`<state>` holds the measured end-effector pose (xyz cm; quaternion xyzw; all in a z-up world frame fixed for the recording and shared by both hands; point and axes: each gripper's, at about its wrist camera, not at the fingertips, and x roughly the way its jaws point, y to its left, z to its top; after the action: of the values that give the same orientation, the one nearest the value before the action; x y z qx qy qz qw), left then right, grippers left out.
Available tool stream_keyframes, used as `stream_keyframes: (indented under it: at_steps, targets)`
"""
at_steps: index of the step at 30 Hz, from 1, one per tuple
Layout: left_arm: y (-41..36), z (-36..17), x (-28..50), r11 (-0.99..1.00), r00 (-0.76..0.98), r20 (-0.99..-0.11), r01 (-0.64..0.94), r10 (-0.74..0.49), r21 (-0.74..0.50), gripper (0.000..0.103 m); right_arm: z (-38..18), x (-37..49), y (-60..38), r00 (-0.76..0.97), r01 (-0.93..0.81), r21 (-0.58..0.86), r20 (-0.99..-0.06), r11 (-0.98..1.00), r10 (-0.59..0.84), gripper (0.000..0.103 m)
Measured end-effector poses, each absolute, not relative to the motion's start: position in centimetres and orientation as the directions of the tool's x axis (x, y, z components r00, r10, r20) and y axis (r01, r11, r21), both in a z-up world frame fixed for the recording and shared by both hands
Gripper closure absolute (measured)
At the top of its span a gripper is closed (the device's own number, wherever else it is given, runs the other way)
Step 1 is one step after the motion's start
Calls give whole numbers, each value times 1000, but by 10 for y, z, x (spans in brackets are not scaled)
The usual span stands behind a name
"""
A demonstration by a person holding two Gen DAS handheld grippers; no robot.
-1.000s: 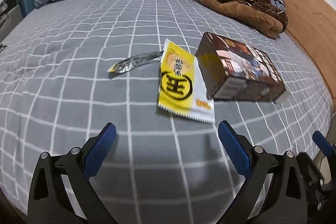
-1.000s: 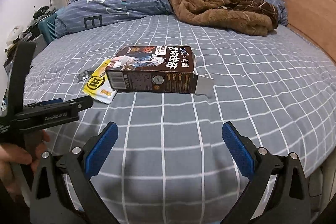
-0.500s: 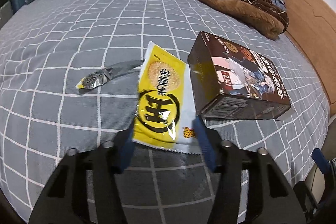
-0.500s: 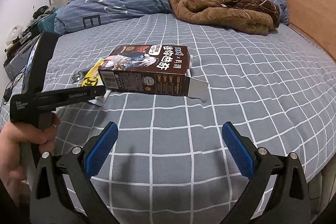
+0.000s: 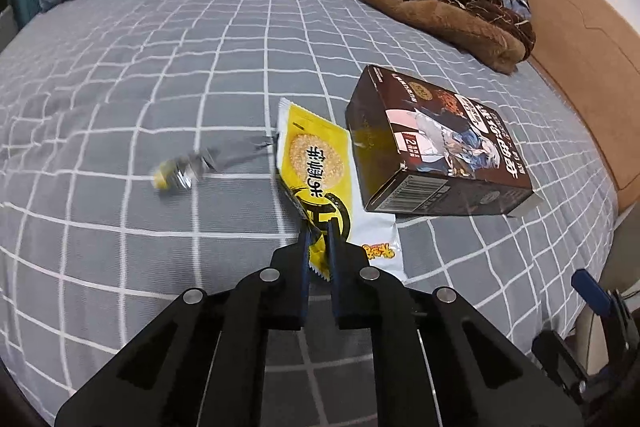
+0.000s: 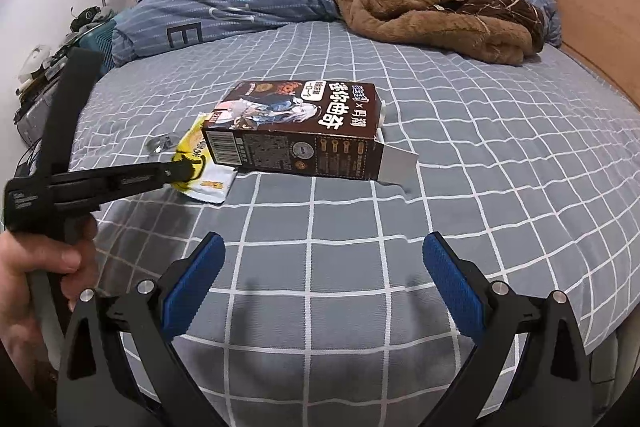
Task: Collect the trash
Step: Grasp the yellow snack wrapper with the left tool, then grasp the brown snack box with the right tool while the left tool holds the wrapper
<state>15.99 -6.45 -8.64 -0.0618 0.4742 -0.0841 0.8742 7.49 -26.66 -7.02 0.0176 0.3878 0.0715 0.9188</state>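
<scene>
With the left hand-held gripper (image 5: 319,233) clamped shut on the near corner of the yellow wrapper (image 5: 320,167) on the bed (image 5: 160,75), the wrapper should be lifted straight up, clear of the box (image 5: 436,147) just beside it, while the right hand-held gripper (image 6: 320,279) is held wide open and empty.

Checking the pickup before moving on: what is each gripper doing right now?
Left gripper: shut on the yellow-and-white plastic snack wrapper.
Right gripper: open, empty, above the grey checked bedsheet.
</scene>
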Motion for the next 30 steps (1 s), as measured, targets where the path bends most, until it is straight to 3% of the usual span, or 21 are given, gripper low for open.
stream_keyframes:
  at_steps: [8, 13, 18, 22, 25, 30]
  targets:
    - [-28, -64, 146, 987, 584, -796, 75, -159, -143, 97, -65, 85, -263, 685, -201, 41, -708, 979, 171, 8]
    - [-3, -53, 145, 990, 614, -779, 32, -130, -141, 98, -50, 121, -233, 632, -452, -175, -755, 875, 175, 8]
    - [10, -47, 152, 991, 623, -774, 12, -113, -135, 98, -44, 159, -193, 543, -693, -361, -831, 623, 122, 8]
    - [21, -42, 158, 990, 633, -767, 1, -108, -139, 98, -42, 196, -172, 444, -806, -361, -893, 468, 77, 8]
    - [27, -42, 162, 990, 635, -766, -10, -103, -142, 98, -47, 226, -158, 277, -880, -235, -960, 412, 45, 8]
    - [35, -40, 168, 991, 640, -762, -17, -93, -135, 98, -64, 256, -143, 139, -925, -149, -989, 349, -53, 8]
